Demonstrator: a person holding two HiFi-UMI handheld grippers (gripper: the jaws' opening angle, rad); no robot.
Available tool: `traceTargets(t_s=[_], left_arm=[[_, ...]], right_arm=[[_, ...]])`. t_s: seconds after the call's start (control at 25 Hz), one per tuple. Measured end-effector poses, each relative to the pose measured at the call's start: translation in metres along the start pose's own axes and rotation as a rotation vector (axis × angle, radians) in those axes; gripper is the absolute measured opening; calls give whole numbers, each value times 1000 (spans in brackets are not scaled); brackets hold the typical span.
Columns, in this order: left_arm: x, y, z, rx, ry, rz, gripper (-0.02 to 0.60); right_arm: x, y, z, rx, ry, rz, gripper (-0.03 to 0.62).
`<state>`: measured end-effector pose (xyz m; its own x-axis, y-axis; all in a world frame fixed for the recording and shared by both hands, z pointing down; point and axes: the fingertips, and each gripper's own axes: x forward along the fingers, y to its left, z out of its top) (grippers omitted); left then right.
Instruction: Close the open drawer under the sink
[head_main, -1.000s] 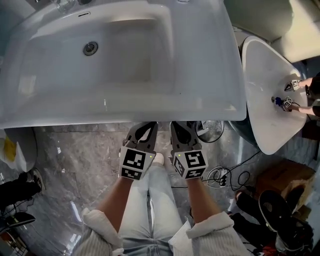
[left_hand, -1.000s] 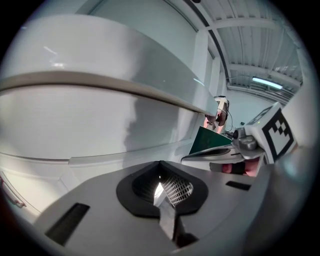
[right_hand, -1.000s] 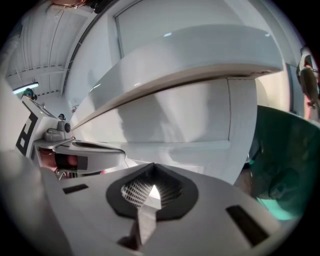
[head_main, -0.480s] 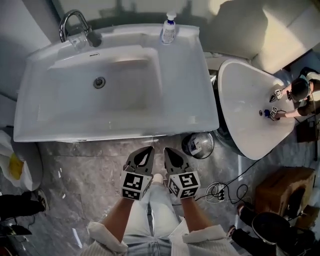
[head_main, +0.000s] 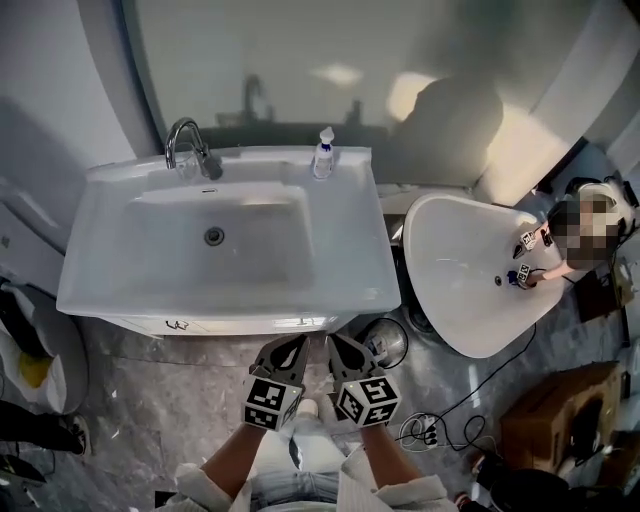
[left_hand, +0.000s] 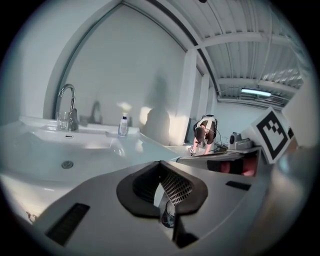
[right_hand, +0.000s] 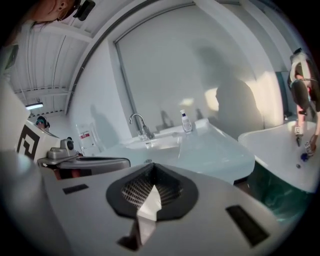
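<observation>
I am looking at a white sink (head_main: 340, 250) on its cabinet against the wall, with a chrome faucet (head_main: 186, 147) at the back left and a soap bottle (head_main: 322, 155) at the back right. The drawer (head_main: 230, 323) lies under the sink. From above, only a narrow pale strip of its front shows below the front rim, and I cannot tell whether it is pushed fully in. The person stands in front of the sink, holding both tools side by side over the grey marbled floor (head_main: 150, 400). The left tool (head_main: 296, 342) and the right tool (head_main: 335, 342) point toward the cabinet front. Their tips are close to the rim's edge but not touching it, and the marker cubes face up. Seen in its own view, the left tool (left_hand: 164, 192) has its jaws pressed together, and I see nothing caught between them. The right tool (right_hand: 150, 192) is the same, jaws together and empty. Just right of the tools a small round bin (head_main: 388, 340) sits on the floor by the sink's corner. Beyond it is a second white basin (head_main: 450, 270), where another person (head_main: 580, 225) is bent over. A coiled cable (head_main: 430, 432) trails near a cardboard box (head_main: 560, 415) at the lower right.
</observation>
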<state>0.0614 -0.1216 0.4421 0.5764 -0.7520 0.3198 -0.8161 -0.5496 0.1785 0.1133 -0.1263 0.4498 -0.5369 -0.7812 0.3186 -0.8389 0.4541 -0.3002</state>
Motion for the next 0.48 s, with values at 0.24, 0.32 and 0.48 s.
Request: traceTargets(t_s=[0.24,0.32,0.48], left_arm=[[-16,-18,72,-24,-111,-64,15],[-23,-24,98,-26,-147,-83,15],[-39,-38,144,-4,-201,-131,15]], right_arm=[[-21,18,74,-6,-100,53,9],[-29,26,98,-15,-131,76,9],[-44,45,142,-52,-183,139,9]])
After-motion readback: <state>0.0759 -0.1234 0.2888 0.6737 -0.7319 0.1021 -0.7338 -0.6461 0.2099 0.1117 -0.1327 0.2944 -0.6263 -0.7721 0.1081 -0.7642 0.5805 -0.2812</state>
